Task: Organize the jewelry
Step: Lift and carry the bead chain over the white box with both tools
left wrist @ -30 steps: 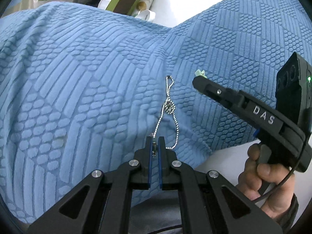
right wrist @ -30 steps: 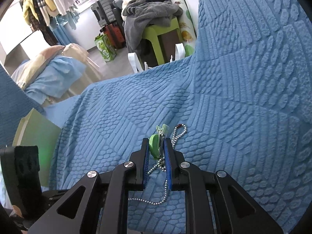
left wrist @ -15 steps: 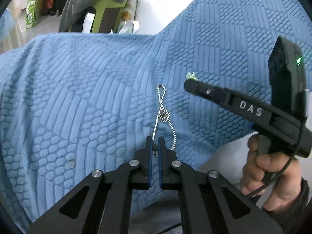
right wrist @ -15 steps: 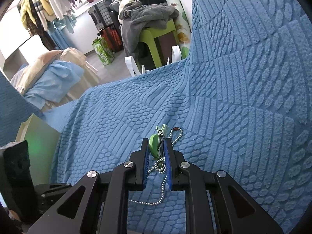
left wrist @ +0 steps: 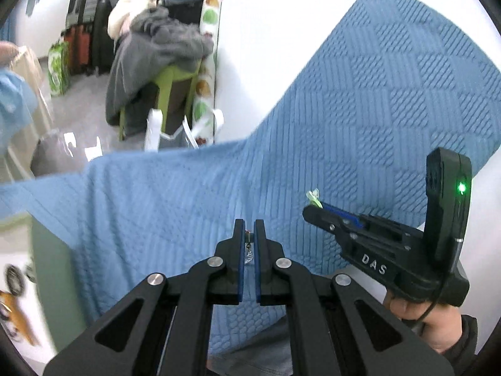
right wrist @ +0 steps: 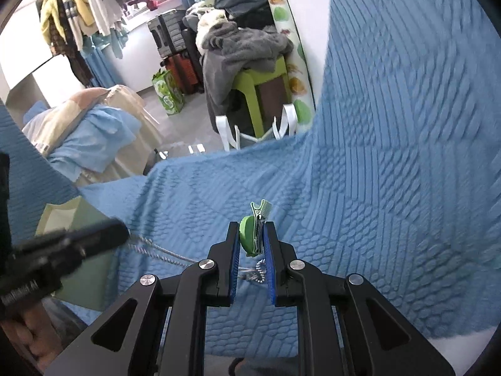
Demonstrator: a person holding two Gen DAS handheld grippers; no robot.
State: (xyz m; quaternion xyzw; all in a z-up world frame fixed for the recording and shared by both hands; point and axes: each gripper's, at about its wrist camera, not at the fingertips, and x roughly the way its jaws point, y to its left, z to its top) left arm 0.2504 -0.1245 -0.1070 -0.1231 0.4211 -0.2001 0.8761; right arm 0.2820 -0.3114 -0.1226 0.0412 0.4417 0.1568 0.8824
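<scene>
Pinching the fine ball chain (left wrist: 249, 244) between its nearly closed blue pads, my left hand-held gripper (left wrist: 249, 228) held the near end of that necklace above the blue quilted blanket (left wrist: 360, 119). Just to its right I saw the right hand-held gripper (left wrist: 316, 208), gripped from below by a hand (left wrist: 435, 326) in a dark sleeve, with a green light glowing on its upright housing and a pale green tip poking out past its fingers. From the right wrist view, that gripper's pads were pressed onto a green hair clip (right wrist: 254, 235), which stood almost upright between them, its toothed beak rising above the fingertips. A small coil of the chain (right wrist: 258, 272) hung just under the clip, and from there a taut strand ran leftward across the blanket to the blurred black tip of the left gripper (right wrist: 123, 233); so the necklace stretched between my two tools, off the fabric as far as I could judge. Whether the clip actually bit the chain I could not tell. Beyond the blanket's far edge stood a lime green stool (right wrist: 263, 94) heaped with grey clothing (right wrist: 244, 47), a rolled fruit-print mat (right wrist: 291, 47) leaning on the white wall, and dark suitcases (right wrist: 178, 50) farther back.
</scene>
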